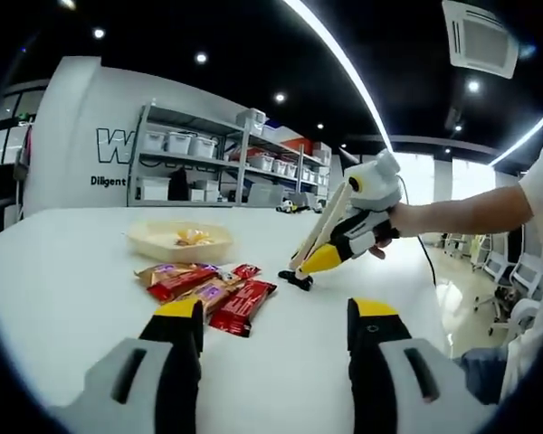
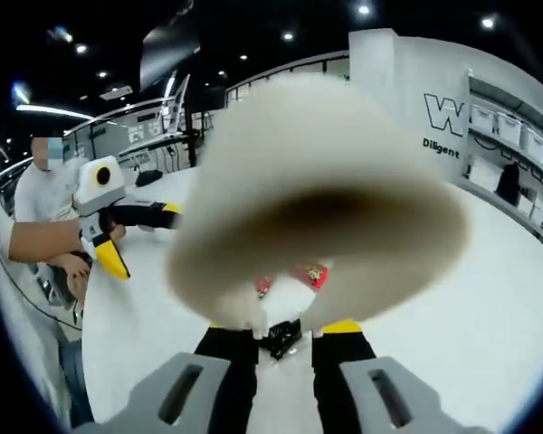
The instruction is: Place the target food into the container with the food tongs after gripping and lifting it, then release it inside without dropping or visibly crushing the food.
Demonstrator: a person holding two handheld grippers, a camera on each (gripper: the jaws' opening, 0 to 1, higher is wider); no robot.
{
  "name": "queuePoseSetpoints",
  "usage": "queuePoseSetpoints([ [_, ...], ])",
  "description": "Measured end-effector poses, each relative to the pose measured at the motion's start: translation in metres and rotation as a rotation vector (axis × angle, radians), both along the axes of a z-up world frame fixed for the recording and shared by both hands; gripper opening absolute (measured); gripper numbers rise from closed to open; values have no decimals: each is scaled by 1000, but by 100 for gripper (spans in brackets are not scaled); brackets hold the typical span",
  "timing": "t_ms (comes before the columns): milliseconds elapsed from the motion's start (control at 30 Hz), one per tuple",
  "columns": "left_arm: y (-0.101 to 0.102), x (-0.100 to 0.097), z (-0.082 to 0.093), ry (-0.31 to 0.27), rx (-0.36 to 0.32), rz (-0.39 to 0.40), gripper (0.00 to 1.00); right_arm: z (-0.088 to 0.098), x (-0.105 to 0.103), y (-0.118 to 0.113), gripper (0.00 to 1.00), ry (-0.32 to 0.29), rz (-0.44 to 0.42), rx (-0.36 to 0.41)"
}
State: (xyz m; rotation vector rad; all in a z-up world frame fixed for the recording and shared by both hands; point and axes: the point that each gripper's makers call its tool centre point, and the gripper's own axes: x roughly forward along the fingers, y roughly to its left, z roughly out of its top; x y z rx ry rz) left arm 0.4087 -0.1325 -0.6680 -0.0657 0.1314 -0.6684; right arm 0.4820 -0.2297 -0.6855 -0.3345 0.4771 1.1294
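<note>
R gripper (image 1: 299, 278) clamps tongs (image 1: 321, 233) nr snack packs (image 1: 208, 291); L gripper (image 1: 274, 325) wide, bare table (image 1: 63, 280) beside

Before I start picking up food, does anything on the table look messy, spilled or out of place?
Nothing looks spilled or damaged. The snack packets lie in a loose overlapping heap on the white table, in front of the shallow container, which sits upright with some food in it. The right gripper holds the tongs, tips touching the table.

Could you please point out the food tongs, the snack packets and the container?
food tongs (image 1: 321, 231): left gripper view, cream arm.
snack packets (image 1: 240, 307): left gripper view, red packet.
container (image 1: 154, 242): left gripper view, near rim.
</note>
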Motion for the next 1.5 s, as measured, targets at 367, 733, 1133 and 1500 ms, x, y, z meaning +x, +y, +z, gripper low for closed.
queuePoseSetpoints([
  [367, -4, -1, -7, 18, 39, -10, 63, 6, -2, -13, 17, -14, -17, 2],
  [733, -6, -2, -7, 9, 52, -9, 63, 5, -3, -11, 18, -52, -329, 46],
  [1133, -4, -3, -3, -5, 31, -14, 63, -6, 3, -13, 21, -10, -486, 39],
  [1500, -4, -4, -1, -12, 19, -14, 63, -12, -4, -7, 13, -2, -477, -43],
])
